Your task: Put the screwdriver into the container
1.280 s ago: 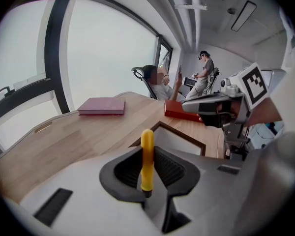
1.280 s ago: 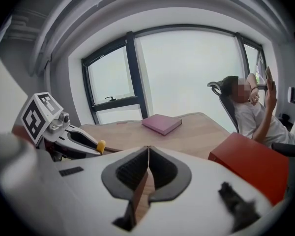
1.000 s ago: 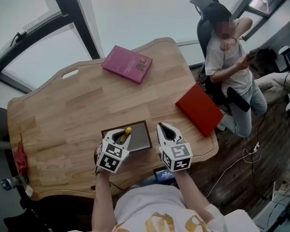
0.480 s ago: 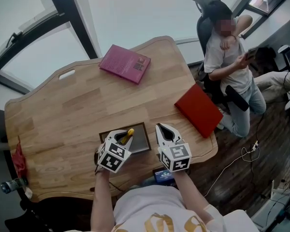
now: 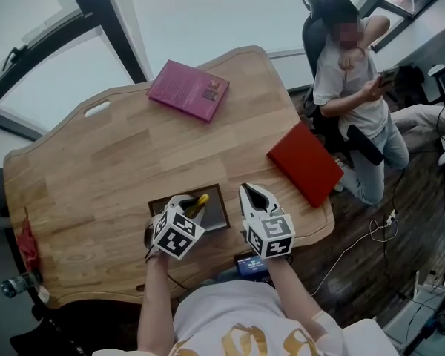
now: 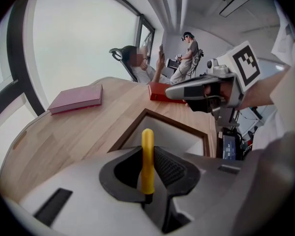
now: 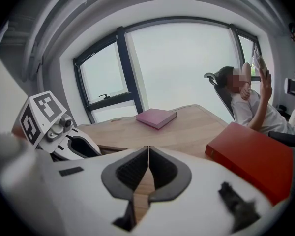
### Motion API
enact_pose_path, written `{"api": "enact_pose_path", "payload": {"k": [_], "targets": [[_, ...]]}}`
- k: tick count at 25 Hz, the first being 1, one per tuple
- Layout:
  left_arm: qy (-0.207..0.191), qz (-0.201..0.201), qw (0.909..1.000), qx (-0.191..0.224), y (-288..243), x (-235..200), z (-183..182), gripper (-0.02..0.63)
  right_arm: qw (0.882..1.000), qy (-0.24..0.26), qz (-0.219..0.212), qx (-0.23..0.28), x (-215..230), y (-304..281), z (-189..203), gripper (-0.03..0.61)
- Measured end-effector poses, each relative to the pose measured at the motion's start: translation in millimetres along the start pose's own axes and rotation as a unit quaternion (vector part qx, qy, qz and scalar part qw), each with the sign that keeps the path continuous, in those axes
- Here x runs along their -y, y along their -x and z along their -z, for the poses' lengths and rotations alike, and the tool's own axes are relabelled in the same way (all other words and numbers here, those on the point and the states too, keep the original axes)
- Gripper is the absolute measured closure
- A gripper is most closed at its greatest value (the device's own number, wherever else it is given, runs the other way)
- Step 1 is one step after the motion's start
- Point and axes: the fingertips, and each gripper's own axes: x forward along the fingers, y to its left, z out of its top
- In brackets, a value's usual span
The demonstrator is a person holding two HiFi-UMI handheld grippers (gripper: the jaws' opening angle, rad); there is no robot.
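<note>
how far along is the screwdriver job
Done: the left gripper is shut on the yellow-handled screwdriver. In hand: it holds the tool over the near edge of the container. Left: lower it in and open the jaws. The right gripper is shut and empty.

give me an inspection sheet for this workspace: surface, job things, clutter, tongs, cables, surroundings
surface: wooden table, mostly bare
job's things: yellow-handled screwdriver gripped upright, over the container, a shallow brown-rimmed tray near the front edge
clutter: pink book at the far edge; red book at the right edge; small red object at the left edge
grippers: left tongs shut on the screwdriver; right tongs shut, nothing between them, beside the container
cables: white cable loose on the floor to the right
surroundings: seated person in an office chair beyond the table; large window behind
</note>
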Motion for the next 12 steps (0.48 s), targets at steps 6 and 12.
{"api": "enact_pose_path", "payload": {"k": [6,12], "targets": [[-0.008,0.009,0.9999,-0.012,-6.1,3.4,1.5,0.535,1.0,-0.004,0.002,-0.004,3.6,-1.4,4.2,0.546],[-0.01,0.016,0.9995,-0.026,-12.1,4.9,8.1,0.535,1.0,-0.005,0.002,-0.011,5.2,-3.1,8.8,0.546]]}}
